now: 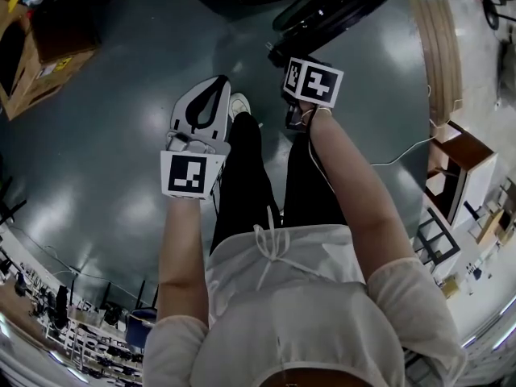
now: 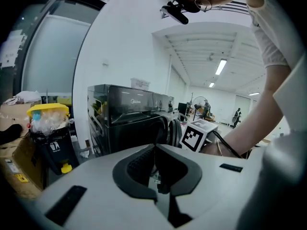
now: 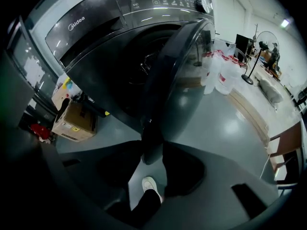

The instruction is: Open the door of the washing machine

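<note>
The dark grey washing machine [image 3: 110, 37] fills the right gripper view, its round door [image 3: 182, 75] swung partly out from the drum. My right gripper [image 3: 152, 150] points steeply down and is shut on the door's lower rim, which runs between the two dark fingers. In the head view only its marker cube [image 1: 313, 81] shows, just below the dark door [image 1: 330, 10]. My left gripper [image 1: 218, 83] hangs to the left of it, shut and holding nothing. The left gripper view shows the jaws [image 2: 154, 150] closed tip to tip, with the machine [image 2: 129, 114] ahead.
A cardboard box [image 3: 74, 121] sits on the floor left of the machine. A yellow-lidded bin [image 2: 48, 128] stands beside it. White bags [image 3: 225, 75] and a pale wooden kerb [image 1: 439, 47] lie to the right. The person's legs and white shoe [image 3: 149, 186] are under the grippers.
</note>
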Tool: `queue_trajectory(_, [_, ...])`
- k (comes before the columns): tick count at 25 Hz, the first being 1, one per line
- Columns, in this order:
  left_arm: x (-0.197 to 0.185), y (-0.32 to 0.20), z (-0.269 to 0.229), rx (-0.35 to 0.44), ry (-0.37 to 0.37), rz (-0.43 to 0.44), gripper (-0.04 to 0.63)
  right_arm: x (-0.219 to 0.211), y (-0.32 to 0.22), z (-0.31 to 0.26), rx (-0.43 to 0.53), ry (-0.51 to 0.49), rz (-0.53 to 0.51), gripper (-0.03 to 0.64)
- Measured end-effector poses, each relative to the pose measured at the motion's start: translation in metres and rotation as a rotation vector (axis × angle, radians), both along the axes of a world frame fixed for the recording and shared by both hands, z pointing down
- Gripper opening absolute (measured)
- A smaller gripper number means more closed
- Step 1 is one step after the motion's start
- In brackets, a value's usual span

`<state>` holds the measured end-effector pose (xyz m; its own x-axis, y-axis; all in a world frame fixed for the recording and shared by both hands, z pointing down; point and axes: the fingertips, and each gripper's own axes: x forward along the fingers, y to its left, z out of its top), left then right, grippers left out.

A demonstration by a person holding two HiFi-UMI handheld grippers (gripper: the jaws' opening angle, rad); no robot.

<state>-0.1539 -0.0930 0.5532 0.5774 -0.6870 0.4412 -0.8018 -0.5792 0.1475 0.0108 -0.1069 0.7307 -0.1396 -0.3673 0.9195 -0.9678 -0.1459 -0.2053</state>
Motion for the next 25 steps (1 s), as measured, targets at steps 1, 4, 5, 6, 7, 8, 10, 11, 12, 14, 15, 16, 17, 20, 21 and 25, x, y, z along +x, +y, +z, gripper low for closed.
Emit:
queue_trajectory(1, [0.006, 0.004, 0.0, 0.005, 0.001, -0.005, 0.021, 0.006, 0.006, 0.001, -0.008, -0.005, -0.003, 0.149])
queue_trajectory(4, [0.032, 0.023, 0.003, -0.007, -0.022, 0.017, 0.021, 0.03, 0.028, 0.005, -0.041, -0.016, 0.015, 0.14])
queue_trajectory(5, [0.042, 0.029, 0.002, -0.008, -0.02, 0.026, 0.021, 0.038, 0.035, 0.006, -0.05, -0.018, 0.021, 0.135])
queue_trajectory(6, [0.051, 0.034, 0.002, -0.008, -0.013, 0.035, 0.021, 0.045, 0.041, 0.007, -0.056, -0.023, 0.022, 0.132])
queue_trajectory(7, [0.059, 0.038, 0.002, -0.008, -0.004, 0.041, 0.021, 0.052, 0.047, 0.007, -0.059, -0.032, 0.019, 0.13])
queue_trajectory(8, [0.067, 0.042, 0.002, -0.009, 0.003, 0.045, 0.021, 0.058, 0.052, 0.007, -0.061, -0.042, 0.016, 0.127])
queue_trajectory(10, [0.081, 0.049, 0.002, -0.006, 0.012, 0.049, 0.021, 0.073, 0.063, 0.008, -0.071, -0.052, 0.019, 0.121])
queue_trajectory(11, [0.088, 0.052, 0.002, -0.004, 0.015, 0.05, 0.021, 0.081, 0.069, 0.008, -0.076, -0.054, 0.024, 0.117])
queue_trajectory(12, [0.096, 0.056, 0.003, -0.003, 0.016, 0.054, 0.021, 0.09, 0.076, 0.007, -0.08, -0.053, 0.028, 0.112])
queue_trajectory(14, [0.117, 0.066, 0.006, -0.006, 0.011, 0.073, 0.021, 0.113, 0.09, 0.008, -0.085, -0.038, 0.037, 0.104])
queue_trajectory(15, [0.13, 0.07, 0.008, -0.008, 0.01, 0.084, 0.021, 0.127, 0.096, 0.009, -0.086, -0.027, 0.042, 0.104])
queue_trajectory(16, [0.143, 0.073, 0.011, -0.01, 0.011, 0.096, 0.021, 0.142, 0.102, 0.011, -0.088, -0.018, 0.049, 0.101])
queue_trajectory(17, [0.156, 0.077, 0.013, -0.011, 0.014, 0.107, 0.021, 0.155, 0.106, 0.013, -0.089, -0.012, 0.056, 0.1])
queue_trajectory(20, [0.185, 0.085, 0.016, -0.016, 0.016, 0.136, 0.021, 0.181, 0.115, 0.014, -0.079, -0.017, 0.054, 0.098])
queue_trajectory(21, [0.194, 0.087, 0.016, -0.018, 0.014, 0.145, 0.021, 0.189, 0.118, 0.013, -0.073, -0.02, 0.05, 0.097])
queue_trajectory(25, [0.233, 0.097, 0.02, -0.022, 0.004, 0.18, 0.021, 0.229, 0.129, 0.012, -0.057, -0.01, 0.061, 0.097])
